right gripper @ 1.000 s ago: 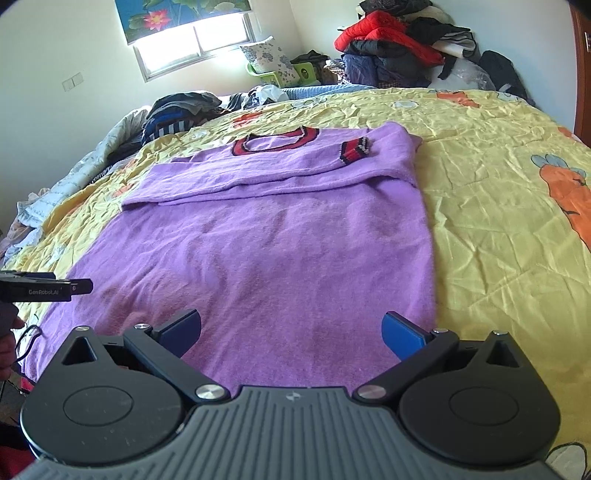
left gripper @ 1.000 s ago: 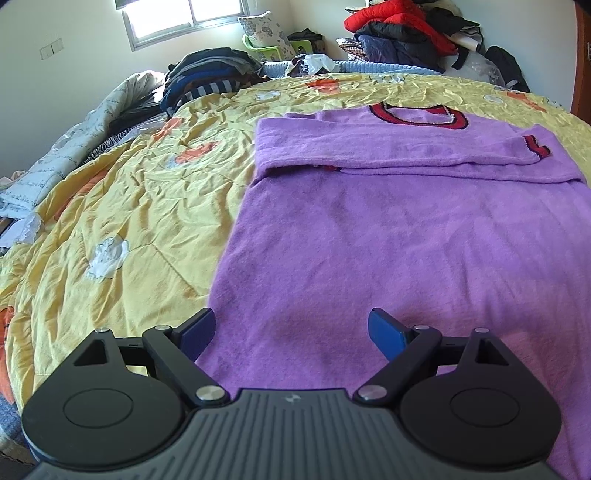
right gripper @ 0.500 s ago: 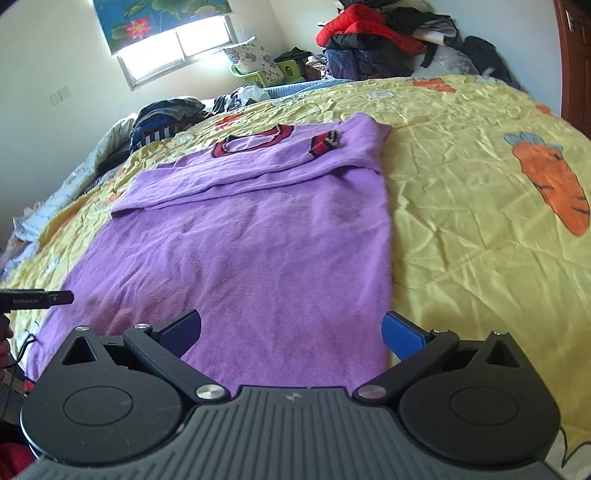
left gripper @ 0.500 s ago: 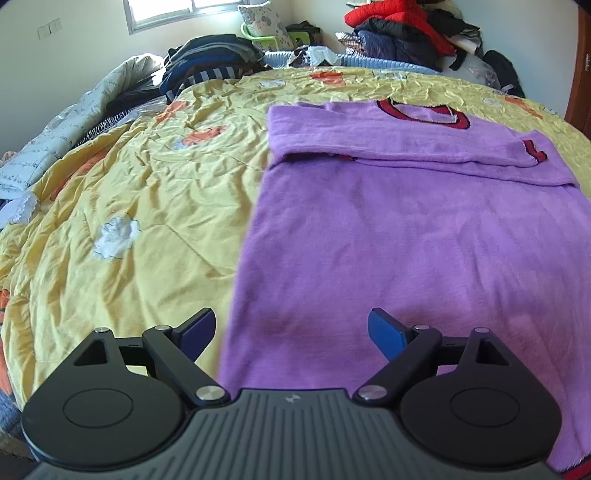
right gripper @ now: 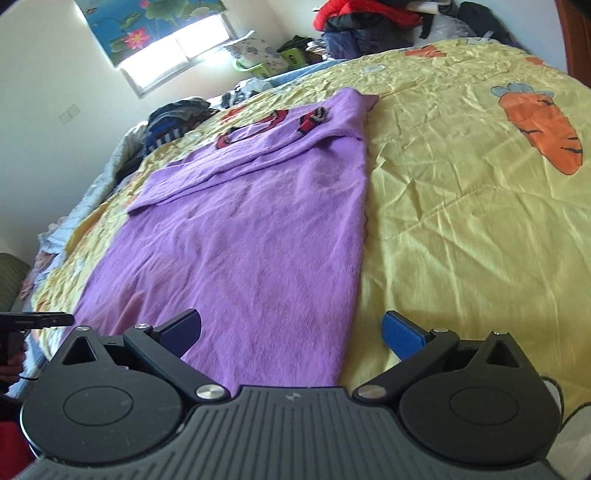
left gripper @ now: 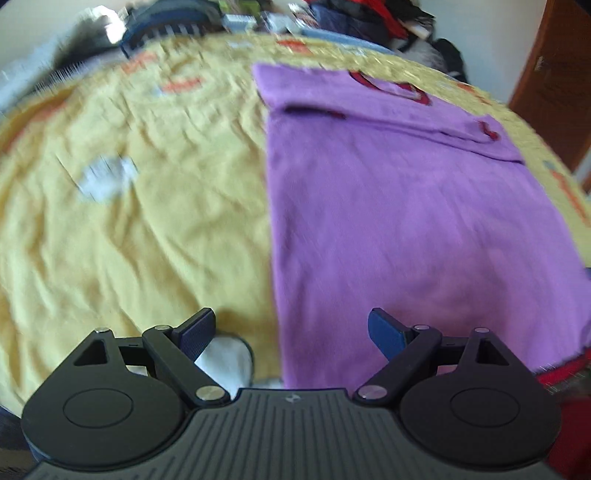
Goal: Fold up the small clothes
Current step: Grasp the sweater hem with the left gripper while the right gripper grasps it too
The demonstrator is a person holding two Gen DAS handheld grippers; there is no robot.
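A purple sweater point(left gripper: 399, 206) with a red collar lies flat on the yellow bedspread point(left gripper: 140, 229), its sleeves folded across the chest at the far end. My left gripper point(left gripper: 291, 328) is open and empty, straddling the sweater's near left edge. In the right wrist view the sweater point(right gripper: 251, 243) lies lengthwise; my right gripper point(right gripper: 291, 328) is open and empty, straddling its near right edge. The left wrist view is blurred by motion.
Piles of clothes point(right gripper: 373, 26) and a striped heap point(right gripper: 173, 122) sit along the far edge of the bed. A carrot print point(right gripper: 543, 125) marks the bedspread point(right gripper: 461, 221) to the right. The left gripper's tip point(right gripper: 37, 319) shows at the right wrist view's left edge.
Both grippers have shifted outward: the left one leftward to the sweater's left edge, the right one rightward to its right edge. Both stay open.
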